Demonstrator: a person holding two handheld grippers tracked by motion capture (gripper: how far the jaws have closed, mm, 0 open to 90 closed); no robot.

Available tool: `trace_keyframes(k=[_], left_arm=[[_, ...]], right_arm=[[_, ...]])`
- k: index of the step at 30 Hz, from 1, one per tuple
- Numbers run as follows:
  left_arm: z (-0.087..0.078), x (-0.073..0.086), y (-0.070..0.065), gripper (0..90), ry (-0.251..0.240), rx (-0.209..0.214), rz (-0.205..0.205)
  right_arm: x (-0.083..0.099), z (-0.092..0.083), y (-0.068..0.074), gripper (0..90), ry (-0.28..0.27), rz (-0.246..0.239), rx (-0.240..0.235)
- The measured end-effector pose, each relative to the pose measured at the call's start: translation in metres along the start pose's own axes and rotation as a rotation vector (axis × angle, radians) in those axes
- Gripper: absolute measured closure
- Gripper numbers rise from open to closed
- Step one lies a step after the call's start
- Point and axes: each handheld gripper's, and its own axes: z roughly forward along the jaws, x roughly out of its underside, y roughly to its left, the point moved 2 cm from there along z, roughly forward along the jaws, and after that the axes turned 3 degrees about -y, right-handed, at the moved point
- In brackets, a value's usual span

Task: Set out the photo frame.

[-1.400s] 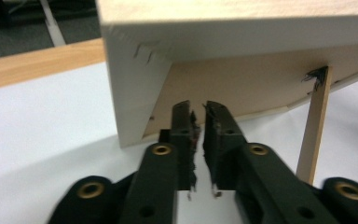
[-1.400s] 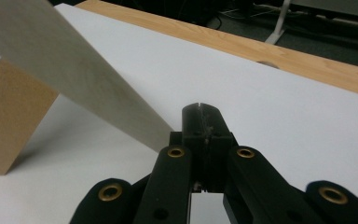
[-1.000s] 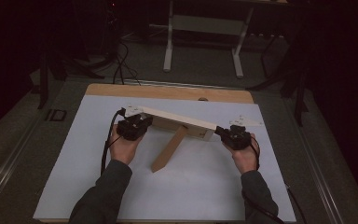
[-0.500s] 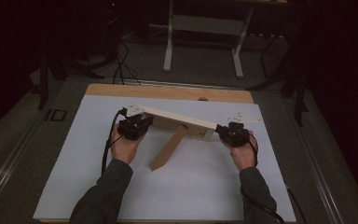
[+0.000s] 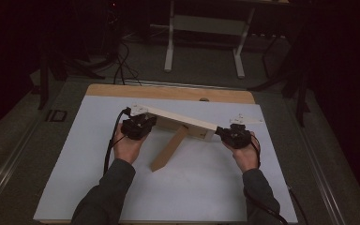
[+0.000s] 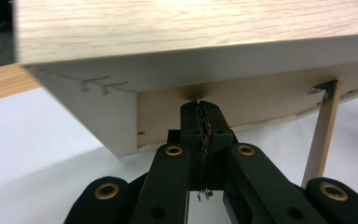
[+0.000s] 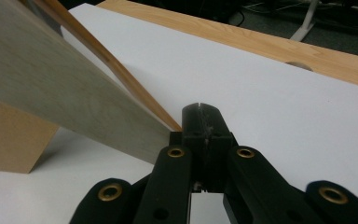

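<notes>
A pale wooden plank [image 5: 178,119] slants across the white sheet [image 5: 206,187], with a tan leg board [image 5: 168,149] reaching from under it down to the sheet. My left gripper [image 5: 149,123] sits at the plank's left end. Its jaws are shut and its tip [image 6: 199,109] is tucked under the top board [image 6: 191,28] against an inner panel, with nothing between the jaws. My right gripper [image 5: 221,133] is at the plank's right end, shut as well. Its tip [image 7: 200,114] lies beside the plank's corner [image 7: 60,88], and the leg board [image 7: 16,140] shows to its left.
The white sheet covers a wooden table whose bare far edge [image 5: 168,92] has a small hole [image 5: 204,99]. A desk frame [image 5: 206,28] and cables stand on the dark floor behind. A thin wooden strip [image 6: 324,135] stands under the plank.
</notes>
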Motion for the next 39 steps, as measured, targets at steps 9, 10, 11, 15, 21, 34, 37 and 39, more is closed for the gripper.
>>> trace_keyframes(k=[9, 10, 11, 15, 21, 34, 37, 39], left_arm=[[0.003, -0.002, -0.005, 90.0, 0.001, 0.010, 0.005], [0.003, -0.002, -0.005, 90.0, 0.002, 0.012, 0.006], [0.003, -0.002, -0.005, 90.0, 0.002, 0.014, 0.004], [0.004, -0.002, -0.006, 90.0, 0.005, 0.015, 0.004], [0.004, -0.003, -0.007, 90.0, 0.005, 0.017, 0.008], [0.005, -0.007, -0.015, 90.0, 0.000, 0.027, 0.018], [0.007, -0.008, -0.018, 90.0, 0.001, 0.039, 0.025], [0.007, -0.009, -0.020, 90.0, 0.001, 0.045, 0.023]], right_arm=[[0.000, -0.002, 0.002, 89.9, 0.009, -0.018, -0.021], [-0.001, -0.003, 0.002, 89.9, 0.010, -0.020, -0.023], [-0.001, -0.003, 0.002, 89.9, 0.011, -0.020, -0.024], [-0.005, -0.002, 0.002, 89.8, 0.000, -0.021, -0.021], [-0.008, 0.001, 0.002, 89.9, -0.008, -0.005, -0.027], [-0.008, 0.002, 0.006, 89.9, -0.006, 0.001, -0.065], [-0.008, 0.002, 0.007, 89.9, -0.002, -0.003, -0.071], [-0.008, 0.002, 0.007, 89.9, -0.003, -0.006, -0.076]])
